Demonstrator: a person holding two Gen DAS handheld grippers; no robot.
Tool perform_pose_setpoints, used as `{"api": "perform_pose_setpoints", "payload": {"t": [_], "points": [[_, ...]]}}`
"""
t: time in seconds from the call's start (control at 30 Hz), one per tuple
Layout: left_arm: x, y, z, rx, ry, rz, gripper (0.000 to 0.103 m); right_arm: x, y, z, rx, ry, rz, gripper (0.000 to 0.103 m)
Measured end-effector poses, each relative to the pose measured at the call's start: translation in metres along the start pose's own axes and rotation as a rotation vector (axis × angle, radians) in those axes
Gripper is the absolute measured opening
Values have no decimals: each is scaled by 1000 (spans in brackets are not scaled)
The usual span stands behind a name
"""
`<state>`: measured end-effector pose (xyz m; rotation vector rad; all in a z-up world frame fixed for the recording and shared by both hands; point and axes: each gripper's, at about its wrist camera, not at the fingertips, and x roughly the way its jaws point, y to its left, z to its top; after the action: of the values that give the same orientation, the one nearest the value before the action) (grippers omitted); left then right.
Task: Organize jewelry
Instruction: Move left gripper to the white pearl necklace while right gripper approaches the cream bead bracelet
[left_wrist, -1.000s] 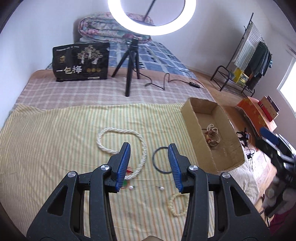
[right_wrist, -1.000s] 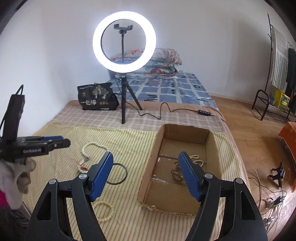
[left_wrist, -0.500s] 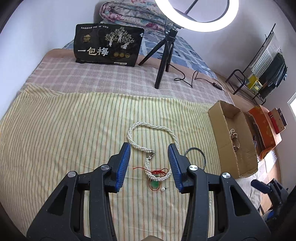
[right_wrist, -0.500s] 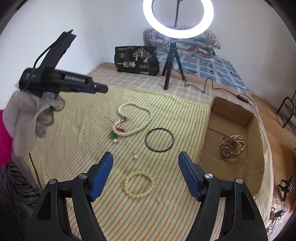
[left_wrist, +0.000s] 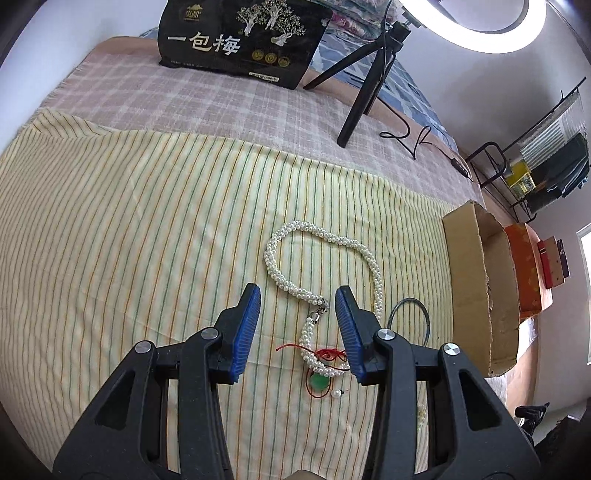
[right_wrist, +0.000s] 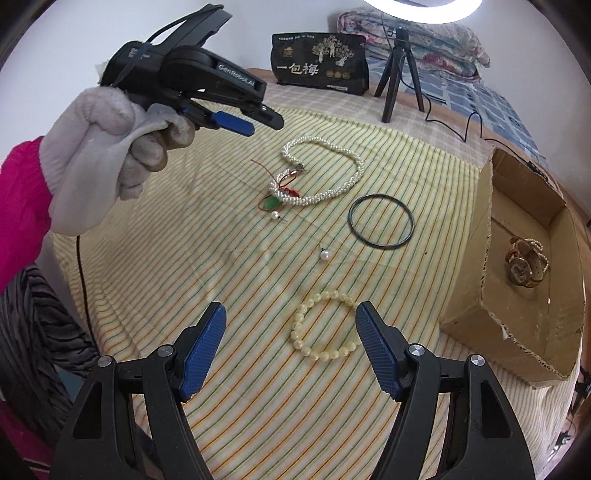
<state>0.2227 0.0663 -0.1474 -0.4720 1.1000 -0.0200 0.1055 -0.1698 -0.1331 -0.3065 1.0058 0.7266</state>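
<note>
A twisted pearl necklace (left_wrist: 271, 266) lies on the striped cloth with a red cord and a green pendant (left_wrist: 318, 384) at its clasp end. My left gripper (left_wrist: 298, 295) hovers open above that clasp end, touching nothing. Seen from the right wrist, the left gripper (right_wrist: 266, 126) hangs in a gloved hand (right_wrist: 103, 155) over the necklace (right_wrist: 332, 192). My right gripper (right_wrist: 291, 310) stands open just above a cream bead bracelet (right_wrist: 297, 326). A thin black ring (right_wrist: 351, 221) and two loose pearl studs (right_wrist: 325, 254) lie between them.
A cardboard box (right_wrist: 465, 295) at the right holds a gold watch (right_wrist: 524, 267) and a pearl strand. A black printed bag (left_wrist: 240, 40) and a ring-light tripod (left_wrist: 364, 92) with its cable stand on the checked blanket behind. A pink sleeve is at the left.
Both grippers swung left, away from the box, and came down toward the cloth. The left now frames the necklace's clasp end, the right the bead bracelet. Jaw widths are unchanged.
</note>
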Motion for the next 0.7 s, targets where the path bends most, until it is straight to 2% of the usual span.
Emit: {"api": "perform_pose_setpoints", "payload": {"t": [0.33,0.4,0.47,0.57,0.7], "points": [[41,3,11,-42,51,55,42,23,1,-6,-16,65,23,65],[48,6,13,-55,59,63,42,25,-1,-7,-15,73,29,57],[54,8,15,-65,63,67,42,26,-4,-7,-10,79,32,54],[61,5,16,-49,66,87,42,28,-6,-6,-2,82,35,53],[69,-5,14,33,62,150,42,30,-5,-5,-18,91,31,50]]}}
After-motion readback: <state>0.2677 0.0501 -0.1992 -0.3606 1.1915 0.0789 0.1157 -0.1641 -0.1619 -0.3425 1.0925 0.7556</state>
